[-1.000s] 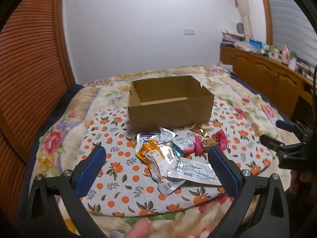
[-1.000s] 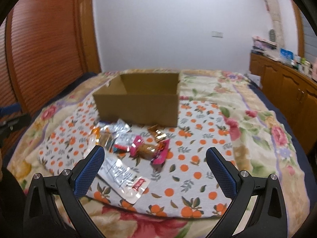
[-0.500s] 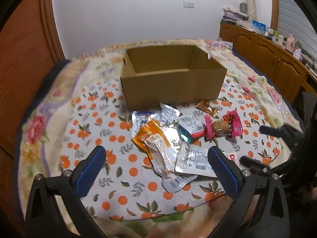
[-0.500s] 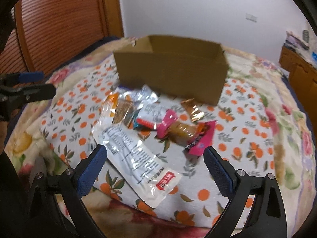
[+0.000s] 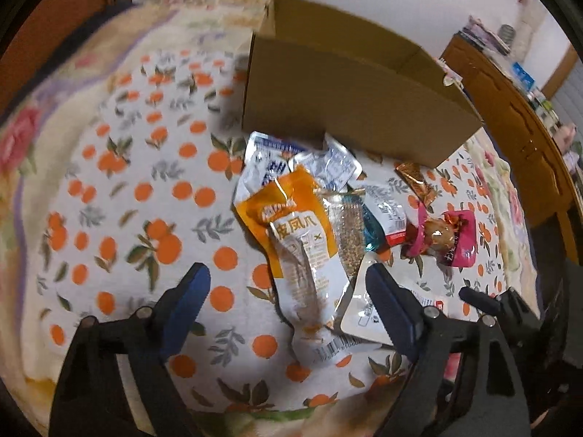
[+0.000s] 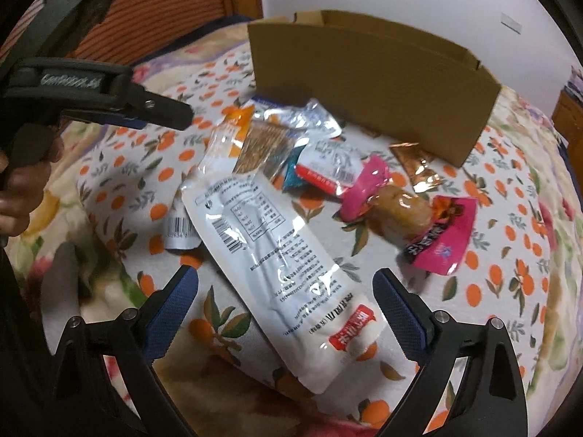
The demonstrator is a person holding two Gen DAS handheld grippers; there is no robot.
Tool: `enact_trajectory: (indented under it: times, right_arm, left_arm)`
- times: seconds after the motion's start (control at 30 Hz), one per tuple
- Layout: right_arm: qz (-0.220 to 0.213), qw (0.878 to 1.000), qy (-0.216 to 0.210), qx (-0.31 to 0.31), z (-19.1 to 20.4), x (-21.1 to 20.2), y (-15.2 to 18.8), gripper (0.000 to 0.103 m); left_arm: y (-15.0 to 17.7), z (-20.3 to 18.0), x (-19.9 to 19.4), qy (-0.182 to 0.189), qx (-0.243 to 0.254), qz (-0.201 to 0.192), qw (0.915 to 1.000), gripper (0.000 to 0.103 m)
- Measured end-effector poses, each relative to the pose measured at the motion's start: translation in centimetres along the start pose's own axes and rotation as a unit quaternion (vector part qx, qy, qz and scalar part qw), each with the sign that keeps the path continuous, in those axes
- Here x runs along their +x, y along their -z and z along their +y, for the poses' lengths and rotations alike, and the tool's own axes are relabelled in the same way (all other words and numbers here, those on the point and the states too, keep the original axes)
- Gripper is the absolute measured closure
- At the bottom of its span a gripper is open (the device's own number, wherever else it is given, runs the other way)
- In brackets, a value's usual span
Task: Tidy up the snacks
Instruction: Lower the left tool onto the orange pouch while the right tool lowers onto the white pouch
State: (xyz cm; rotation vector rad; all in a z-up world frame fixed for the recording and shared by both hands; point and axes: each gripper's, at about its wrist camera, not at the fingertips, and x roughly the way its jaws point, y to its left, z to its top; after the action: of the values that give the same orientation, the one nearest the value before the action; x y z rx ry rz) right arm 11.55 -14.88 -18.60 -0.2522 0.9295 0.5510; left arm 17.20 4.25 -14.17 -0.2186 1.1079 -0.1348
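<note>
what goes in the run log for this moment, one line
left gripper: open over orange foil snack pouch | right gripper: open over long white plastic pouch | brown cardboard box: beyond

Your left gripper (image 5: 288, 286): jaws spread wide, straddling an orange-and-white foil snack pouch (image 5: 298, 247) atop a snack pile on the orange-print cloth (image 5: 145, 196); open brown cardboard box (image 5: 349, 105) behind.

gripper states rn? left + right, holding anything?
Left claw: open, holding nothing, over the orange snack pouch.
Right claw: open, holding nothing, over the long white snack packet.
</note>
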Motion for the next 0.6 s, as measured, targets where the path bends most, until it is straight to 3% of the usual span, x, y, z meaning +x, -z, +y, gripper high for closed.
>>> enact_trajectory:
  times: [0.3,0.6]
  right_arm:
    - [0.024,1.000,-0.004,0.000,-0.5,2.5,-0.2,0.010]
    - [0.036,0.999,-0.014,0.005,-0.9,3.8,-0.4,0.013]
  left_arm:
    - [-0.9,0.6,4.0,0.056,-0.049,0.044,0.9963,0.016]
    - [-0.8,0.0,6.6,0.046,-0.042,0.068,0.9957,0.016]
